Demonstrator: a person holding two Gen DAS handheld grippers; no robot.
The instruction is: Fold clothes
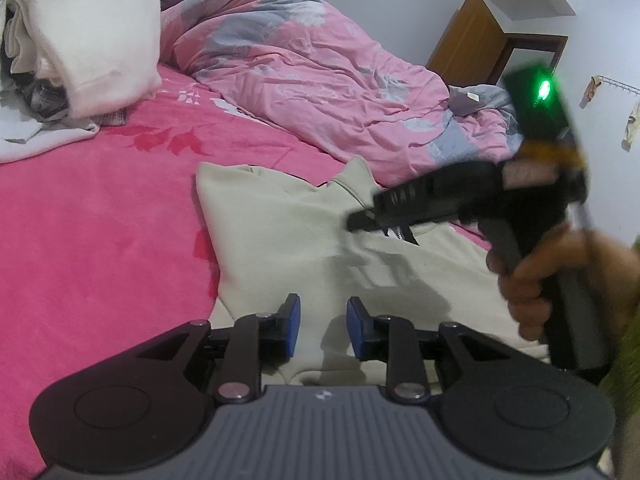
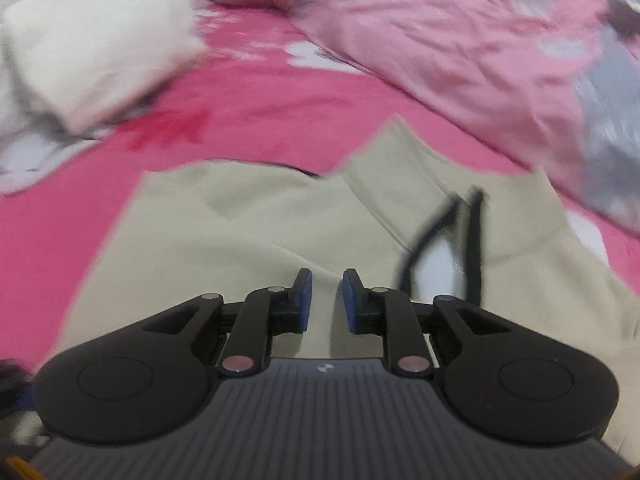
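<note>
A beige hooded garment (image 1: 288, 236) lies partly folded on the pink bedsheet (image 1: 100, 240). My left gripper (image 1: 323, 326) hovers over its near edge, blue pads apart, with nothing pinched between them. My right gripper (image 1: 356, 222), held by a hand (image 1: 536, 280), is blurred as it points down at the garment's neck area. In the right wrist view my right gripper (image 2: 327, 300) stands narrowly open over the beige garment (image 2: 224, 224), with nothing between its pads. The black drawstring (image 2: 440, 232) lies just right of it by the collar.
A rumpled pink and grey quilt (image 1: 312, 68) fills the far side of the bed. A pile of white folded clothes (image 1: 88, 40) sits at the far left, and a wooden door (image 1: 472, 40) stands at the back right.
</note>
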